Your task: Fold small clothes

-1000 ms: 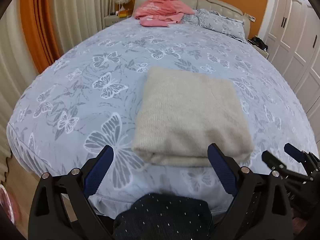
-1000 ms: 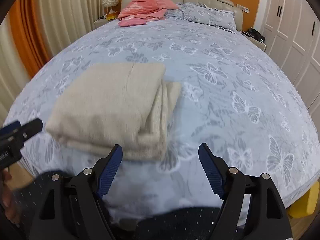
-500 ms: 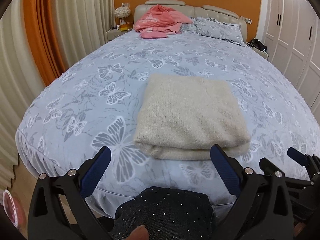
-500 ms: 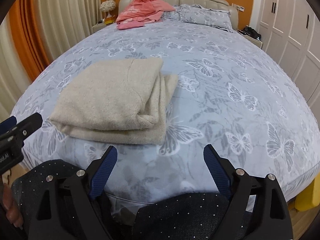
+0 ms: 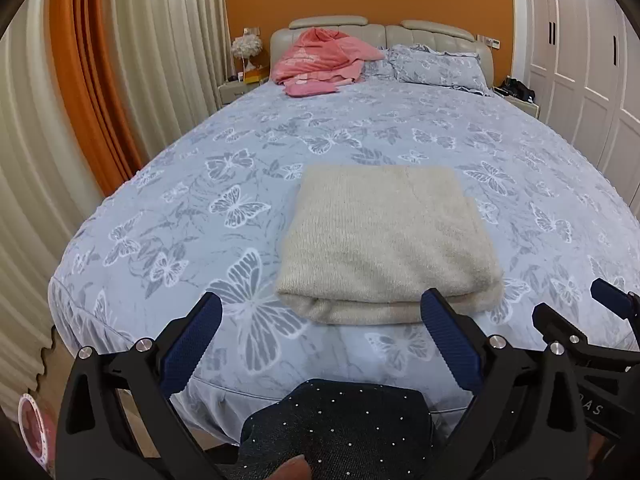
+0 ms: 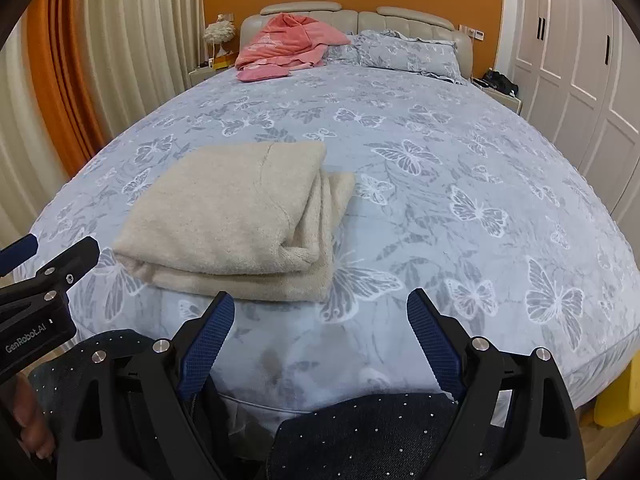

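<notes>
On the butterfly-print bedspread (image 5: 248, 152), near the foot edge, a cream knit garment (image 5: 384, 236) lies folded square. Left gripper (image 5: 320, 332) at 6 o'clock: jaws wide, nothing between, clear of the fabric. Right gripper (image 6: 320, 328): jaws have just been opening, now wide and empty, garment at its 11 o'clock. Pink clothes (image 5: 320, 60) at 12 o'clock against the headboard (image 5: 436, 32).

One folded cream sweater (image 5: 384, 240). One bed (image 5: 256, 132) in butterfly-print bedding. One pink heap of clothes (image 5: 320, 60) by the headboard. Two patterned pillows (image 5: 436, 66). Two grippers: left gripper (image 5: 320, 324) and right gripper (image 6: 320, 316).
</notes>
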`<state>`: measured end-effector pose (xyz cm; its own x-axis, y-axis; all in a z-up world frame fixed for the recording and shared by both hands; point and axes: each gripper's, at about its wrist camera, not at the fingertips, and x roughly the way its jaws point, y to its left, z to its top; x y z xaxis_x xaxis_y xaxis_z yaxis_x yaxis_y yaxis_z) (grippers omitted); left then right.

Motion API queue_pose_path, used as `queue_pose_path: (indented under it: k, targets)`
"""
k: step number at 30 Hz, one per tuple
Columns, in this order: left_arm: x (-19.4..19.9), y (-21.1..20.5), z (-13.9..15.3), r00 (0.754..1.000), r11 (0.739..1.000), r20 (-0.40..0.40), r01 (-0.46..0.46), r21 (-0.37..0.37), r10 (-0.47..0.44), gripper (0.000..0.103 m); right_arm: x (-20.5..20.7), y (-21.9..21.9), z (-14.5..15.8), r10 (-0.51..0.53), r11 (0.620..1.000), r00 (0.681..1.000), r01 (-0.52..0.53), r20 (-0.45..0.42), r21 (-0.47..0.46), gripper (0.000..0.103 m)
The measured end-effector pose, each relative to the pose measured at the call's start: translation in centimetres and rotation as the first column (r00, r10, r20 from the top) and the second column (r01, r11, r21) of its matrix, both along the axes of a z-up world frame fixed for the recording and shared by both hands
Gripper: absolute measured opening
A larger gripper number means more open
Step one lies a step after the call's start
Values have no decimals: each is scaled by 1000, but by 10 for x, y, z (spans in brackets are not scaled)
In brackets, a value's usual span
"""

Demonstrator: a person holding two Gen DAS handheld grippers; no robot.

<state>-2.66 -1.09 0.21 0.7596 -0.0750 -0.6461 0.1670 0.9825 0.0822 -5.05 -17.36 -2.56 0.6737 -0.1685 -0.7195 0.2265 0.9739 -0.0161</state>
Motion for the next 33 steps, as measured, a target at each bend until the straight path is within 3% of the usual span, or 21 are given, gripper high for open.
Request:
queue_pose_path:
  k: [23,33]
  targets:
    - [-11,-2,8,998,1000,63,-7,28,5,97,-7,5,6,-4,1000,1000,4,30,-20,86]
    - [-10,-1,8,999,1000,43,-16,23,15,97,-7,1,9,0,1000,999,1,32,-20,86]
